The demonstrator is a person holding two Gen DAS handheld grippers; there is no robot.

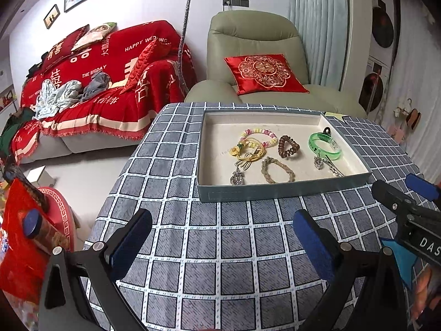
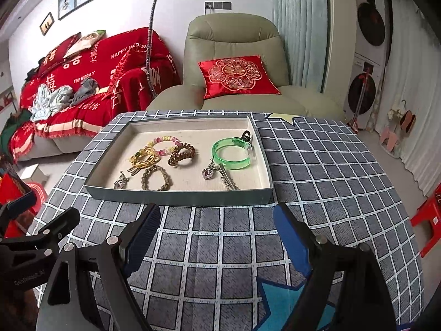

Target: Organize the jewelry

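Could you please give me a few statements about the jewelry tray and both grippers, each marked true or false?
1. The green bangle lies inside the tray. True.
2. The left gripper is shut on the braided bracelet. False: it is open over the checked tablecloth, and the bracelet lies in the tray.
3. The right gripper is open and empty. True.
4. The brown spiral hair tie lies on the tablecloth outside the tray. False: it lies in the tray, beside the pastel bead bracelet.
5. A red cushion rests on the armchair behind the table. True.
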